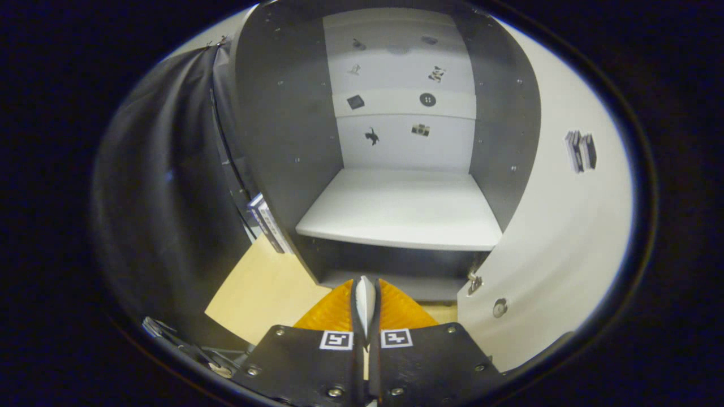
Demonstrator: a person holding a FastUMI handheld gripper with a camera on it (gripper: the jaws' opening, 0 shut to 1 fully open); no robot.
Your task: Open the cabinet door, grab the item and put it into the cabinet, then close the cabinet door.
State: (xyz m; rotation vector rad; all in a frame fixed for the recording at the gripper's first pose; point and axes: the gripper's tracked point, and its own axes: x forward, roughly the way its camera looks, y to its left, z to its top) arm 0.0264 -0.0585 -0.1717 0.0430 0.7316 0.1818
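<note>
The cabinet (283, 147) stands straight ahead with dark grey side walls and a white back panel dotted with small stickers. Its white door (565, 237) is swung wide open on the right. A bare white shelf (396, 212) spans the inside, just beyond and above my fingertips. My gripper (365, 285) is shut on a thin white item (365, 302), which I see edge-on, pinched between both fingers. The fingertips sit in front of the cabinet's lower front edge.
The cabinet rests on a light wooden tabletop (263, 291). Black cloth (164, 198) hangs close on the left. A small striped object (267, 223) leans by the cabinet's left wall. A metal hinge (474, 282) sits at the door's lower inner corner.
</note>
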